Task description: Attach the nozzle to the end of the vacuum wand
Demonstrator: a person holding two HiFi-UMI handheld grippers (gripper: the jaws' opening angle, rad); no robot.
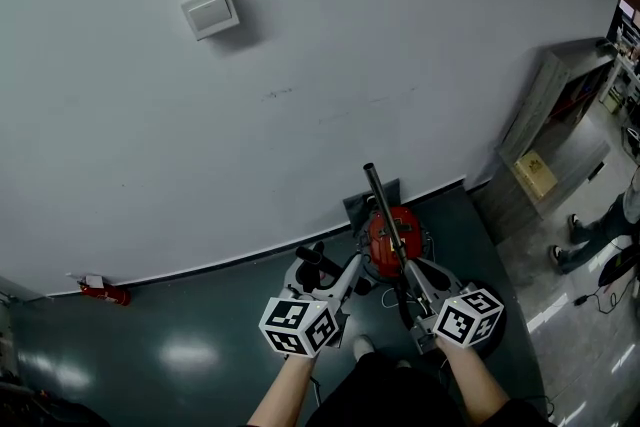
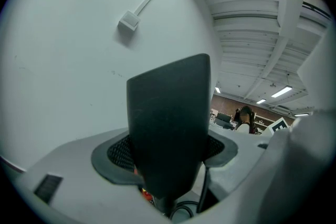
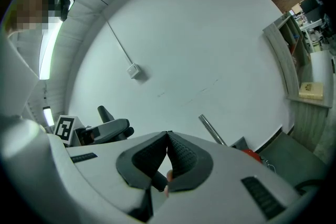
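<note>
Student: Nozzle position?
Tutor: Flat black plastic nozzle point(image 2: 168, 113) clamped in left gripper point(image 2: 169, 149), 8 o'clock of dark metal vacuum wand point(image 1: 384, 208).
Student: Right gripper point(image 3: 168, 140)?
Tutor: Jaws pressed together; contents unclear.

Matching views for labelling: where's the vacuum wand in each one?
Head view: vacuum wand at bottom centre, slanting up over the red vacuum body.
Left gripper view: not in it; the nozzle fills the centre.
Right gripper view: wand just right of centre.
Shared landmark: wall box.
</note>
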